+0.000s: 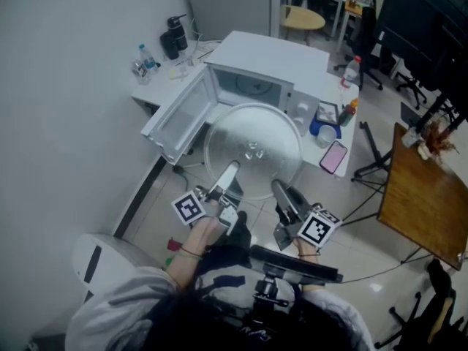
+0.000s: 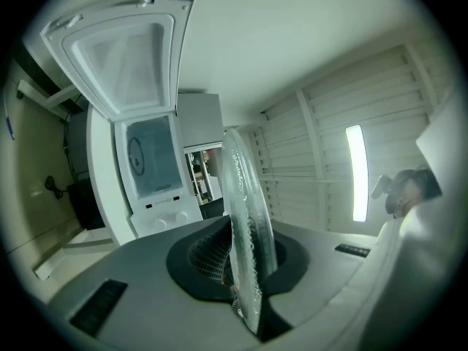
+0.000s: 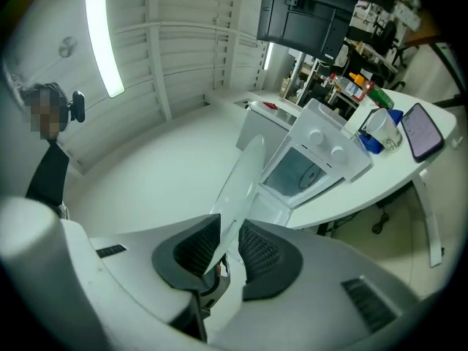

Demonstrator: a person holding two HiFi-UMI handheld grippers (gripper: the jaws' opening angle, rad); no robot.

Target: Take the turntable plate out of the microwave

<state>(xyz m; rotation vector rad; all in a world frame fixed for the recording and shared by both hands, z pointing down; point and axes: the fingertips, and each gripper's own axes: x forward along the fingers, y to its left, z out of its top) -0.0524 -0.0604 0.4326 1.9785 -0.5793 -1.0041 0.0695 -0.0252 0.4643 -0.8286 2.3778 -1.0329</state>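
The round clear glass turntable plate (image 1: pixel 252 151) hangs in the air in front of the open white microwave (image 1: pixel 267 72), outside its cavity. My left gripper (image 1: pixel 229 172) is shut on the plate's near left rim, and my right gripper (image 1: pixel 278 189) is shut on its near right rim. In the left gripper view the plate (image 2: pixel 246 218) stands edge-on between the dark pads, with the microwave (image 2: pixel 150 159) behind it. In the right gripper view the plate's edge (image 3: pixel 238 196) runs between the pads toward the microwave (image 3: pixel 318 159).
The microwave door (image 1: pixel 179 112) swings open to the left. On the white table (image 1: pixel 333 119) to its right lie a pink phone (image 1: pixel 333 156), a blue cup (image 1: pixel 325 131) and bottles. A wooden table (image 1: pixel 428 203) stands at the right, office chairs behind.
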